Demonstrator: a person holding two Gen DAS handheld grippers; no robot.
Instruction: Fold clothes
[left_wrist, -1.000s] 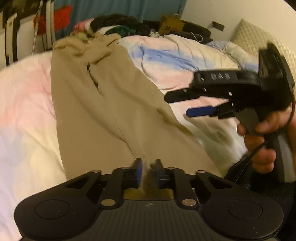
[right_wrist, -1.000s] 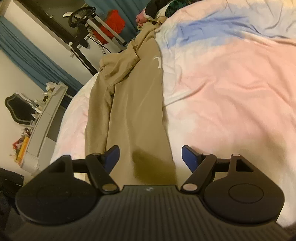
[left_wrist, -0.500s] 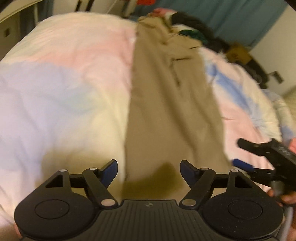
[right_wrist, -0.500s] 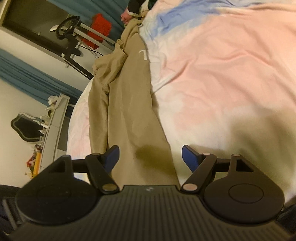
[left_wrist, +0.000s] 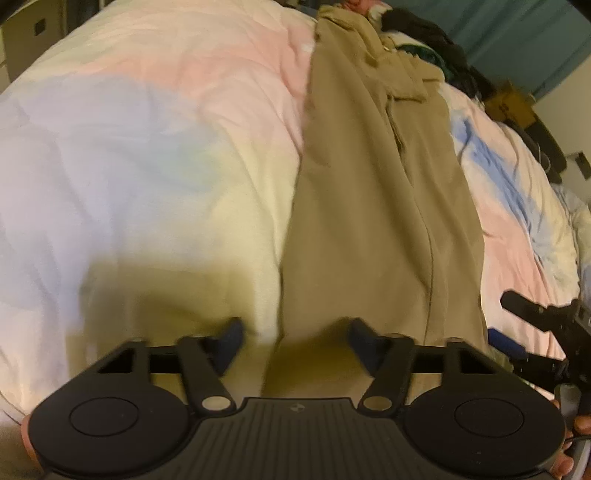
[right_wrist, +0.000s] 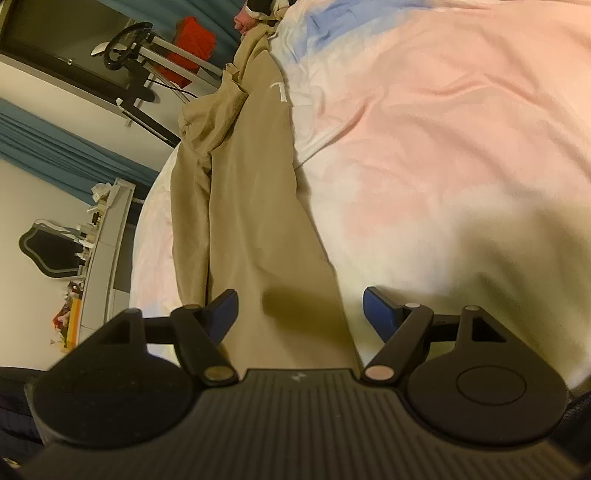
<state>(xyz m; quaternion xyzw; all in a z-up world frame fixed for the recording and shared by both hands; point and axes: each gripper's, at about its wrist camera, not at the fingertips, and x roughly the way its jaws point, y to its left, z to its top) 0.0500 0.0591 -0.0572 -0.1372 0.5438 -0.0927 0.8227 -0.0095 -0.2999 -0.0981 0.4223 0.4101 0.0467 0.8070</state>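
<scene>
Soft light falls on a big bed, and a blanket (left_wrist: 155, 155) in pink, blue and pale yellow is spread over it. Tan pants (left_wrist: 373, 206) are laid out long on the blanket, with the legs near the cameras and the bunched top far away. Past the top of the pants, a pile of dark clothes (left_wrist: 424, 33) is seen by a blue curtain (left_wrist: 517, 40).

The left gripper (left_wrist: 293, 338) is held just over the near end of the pants. Its jaws are closing, and the left edge of the pant leg is seen between them, but the cloth is not pressed yet. The right gripper (right_wrist: 300, 308) is held over the same end of the pants, on their other side. Its jaws are kept wide, and the pant leg runs between them without being pinched. To the left of the pants in the right view, a red cloth (right_wrist: 192, 40) is draped on a stand.
</scene>
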